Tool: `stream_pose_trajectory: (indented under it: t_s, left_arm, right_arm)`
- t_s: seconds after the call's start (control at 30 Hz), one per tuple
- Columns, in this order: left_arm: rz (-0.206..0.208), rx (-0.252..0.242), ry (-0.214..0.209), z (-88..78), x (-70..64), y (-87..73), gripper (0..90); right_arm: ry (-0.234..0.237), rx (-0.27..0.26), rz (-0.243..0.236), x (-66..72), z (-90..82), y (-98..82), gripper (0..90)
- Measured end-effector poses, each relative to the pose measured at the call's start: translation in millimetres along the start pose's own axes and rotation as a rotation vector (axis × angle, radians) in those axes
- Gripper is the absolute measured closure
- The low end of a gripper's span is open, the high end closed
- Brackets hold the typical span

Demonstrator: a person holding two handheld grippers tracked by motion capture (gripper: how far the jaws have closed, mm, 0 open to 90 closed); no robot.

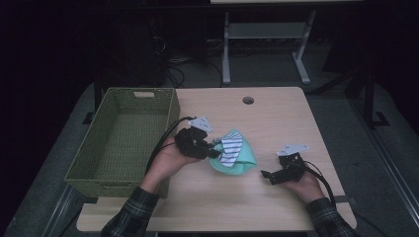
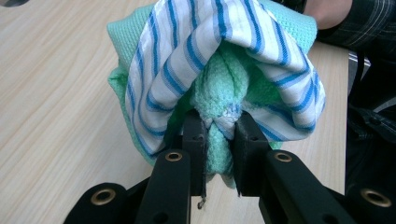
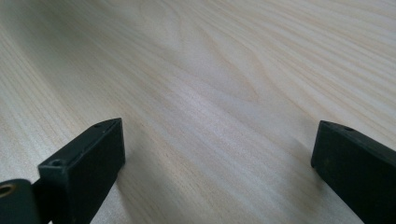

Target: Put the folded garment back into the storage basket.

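In the high view we see a dim scene: the table [image 1: 276,113] is moderately lit from above, while the surroundings fall into near black, with soft definition and low contrast. The left gripper view is bright and even; the striped cloth [image 2: 187,56] is sharp, whereas the black jaws at the bottom edge are slightly soft. In the right gripper view, we note mild glare across the wood grain, a soft shadow beside each jaw, and possibly slight blur toward the far edge.
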State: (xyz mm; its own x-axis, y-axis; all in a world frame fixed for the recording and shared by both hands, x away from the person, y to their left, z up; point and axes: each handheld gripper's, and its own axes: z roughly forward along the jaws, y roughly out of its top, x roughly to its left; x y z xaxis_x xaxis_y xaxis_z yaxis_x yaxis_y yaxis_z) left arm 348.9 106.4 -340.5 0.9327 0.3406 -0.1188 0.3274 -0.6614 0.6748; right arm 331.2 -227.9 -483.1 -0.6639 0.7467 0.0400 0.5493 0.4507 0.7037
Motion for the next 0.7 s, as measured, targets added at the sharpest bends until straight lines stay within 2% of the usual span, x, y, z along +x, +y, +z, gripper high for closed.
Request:
stream_pose_trajectory:
  t_s: [0.1, 0.37, 0.7]
  left_arm:
    - [-0.017, -0.004, 0.000, -7.2, 2.2, -2.7, 77.0]
    - [-0.047, -0.019, 0.040, -29.4, 10.6, -13.5, 77.0]
    - [-0.088, -0.046, 0.129, -65.2, 22.0, -28.4, 77.0]
  right_arm:
    - [0.000, 0.000, 0.000, 0.0, 0.0, 0.0, 2.6]
    - [0.000, 0.000, 0.000, 0.0, 0.0, 0.0, 2.6]
    - [0.000, 0.000, 0.000, 0.0, 0.0, 0.0, 2.6]
